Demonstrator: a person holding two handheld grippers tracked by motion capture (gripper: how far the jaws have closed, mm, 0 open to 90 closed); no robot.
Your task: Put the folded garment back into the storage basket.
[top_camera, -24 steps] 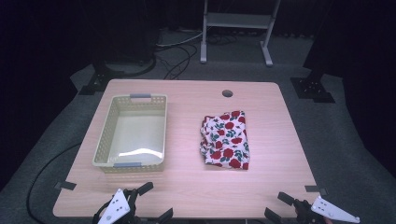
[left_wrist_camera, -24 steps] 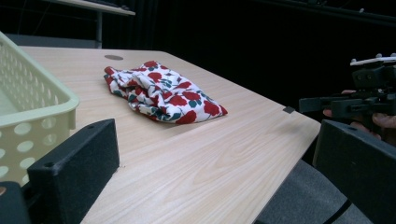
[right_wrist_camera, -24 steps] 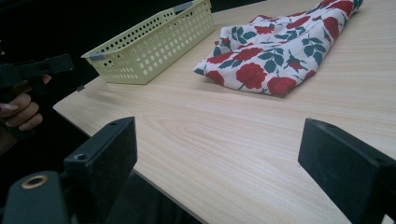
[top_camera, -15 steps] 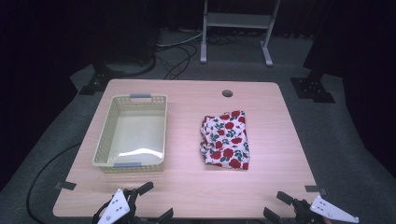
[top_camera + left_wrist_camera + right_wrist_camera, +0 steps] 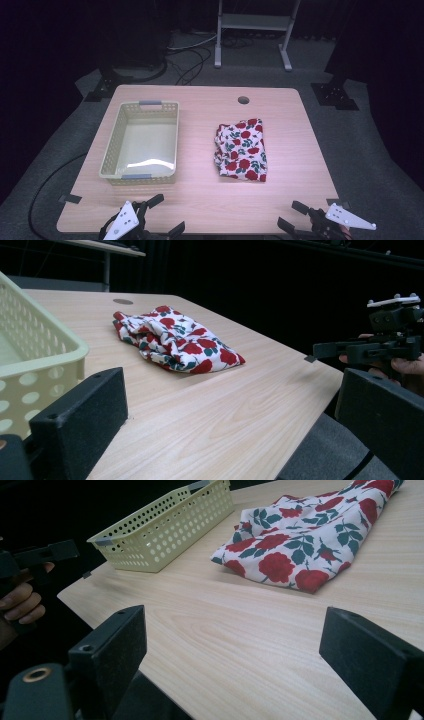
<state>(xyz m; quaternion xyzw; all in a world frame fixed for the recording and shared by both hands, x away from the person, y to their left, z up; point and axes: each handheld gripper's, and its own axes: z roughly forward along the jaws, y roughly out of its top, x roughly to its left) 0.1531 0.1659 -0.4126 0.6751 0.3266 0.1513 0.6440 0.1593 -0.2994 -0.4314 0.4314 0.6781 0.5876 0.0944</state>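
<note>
Folded rose-print cloth (image 5: 242,149) lying flat on the tabletop (image 5: 200,195), a little toward 3 o'clock of centre in the high view, untouched by either gripper. Toward 9 o'clock of the cloth, well apart from it, a pale yellow perforated basket (image 5: 112,150) with grey handles at both short ends; nothing inside, just the bare bottom catching a glare. Round cable hole (image 5: 243,100) at 12 o'clock of the cloth, near the far edge. Left gripper (image 5: 159,216) at about 7 o'clock of the tabletop, over the near edge, jaws spread wide, holding nothing. Right gripper (image 5: 295,216) at about 5 o'clock, also at the near edge, jaws fully apart with only bare wood between them. Black tape tab (image 5: 69,198) at the near left corner.
</note>
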